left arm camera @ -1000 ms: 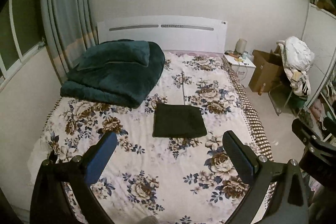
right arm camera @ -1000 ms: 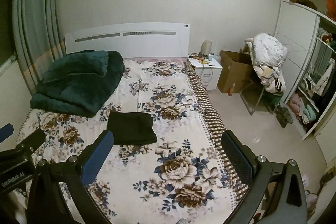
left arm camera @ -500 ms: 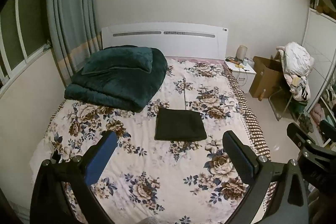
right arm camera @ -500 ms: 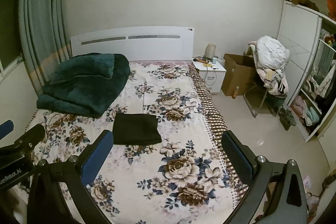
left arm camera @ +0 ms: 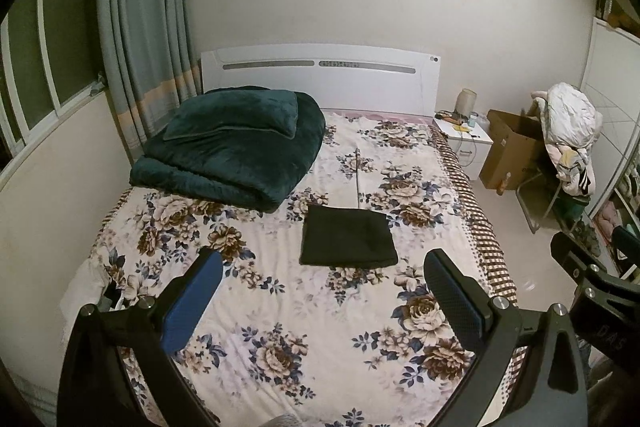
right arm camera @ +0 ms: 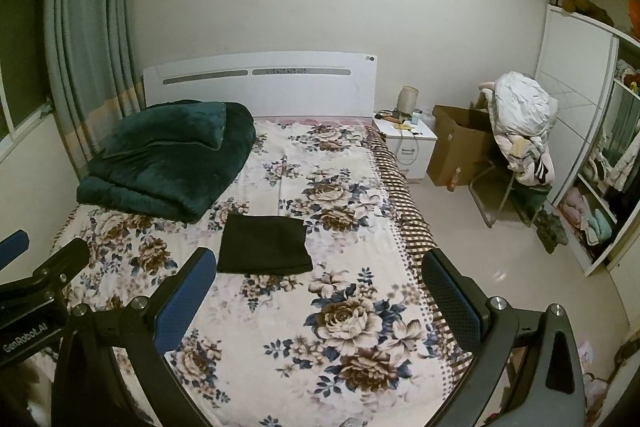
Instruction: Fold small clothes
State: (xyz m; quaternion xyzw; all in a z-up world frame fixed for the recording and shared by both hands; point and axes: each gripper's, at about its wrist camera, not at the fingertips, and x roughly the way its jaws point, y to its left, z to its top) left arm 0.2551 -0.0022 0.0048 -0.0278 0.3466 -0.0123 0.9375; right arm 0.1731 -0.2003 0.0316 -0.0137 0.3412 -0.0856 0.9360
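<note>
- A dark garment (left arm camera: 347,242), folded into a neat flat rectangle, is laid roughly mid-bed (left arm camera: 280,307) on the floral sheet, nothing touching it
- Taking that garment as the landmark: a folded teal blanket (left arm camera: 236,151) is piled beyond it and to the left, up by the white headboard (left arm camera: 320,83), with a matching pillow set on top
- The left gripper (left arm camera: 320,301) is held nearer the camera than the garment, above the foot half of the bed; its jaws are spread wide, nothing is gripped, and the garment is framed in the gap without being touched
- The right gripper (right arm camera: 318,297) is held the same way, jaws wide apart and empty, with the garment seen just past its left, blue-padded finger (right arm camera: 182,301)
- Part of the right gripper's body is caught at the far right edge of the left wrist view, well to the right of the garment
- Right of the garment and past the bed edge, a white nightstand (right arm camera: 408,143) is seen, then a cardboard box (right arm camera: 456,151) and a chair heaped with clothes (right arm camera: 520,131)
- Curtains (left arm camera: 144,39) are hung far left of the garment, behind the blanket
</note>
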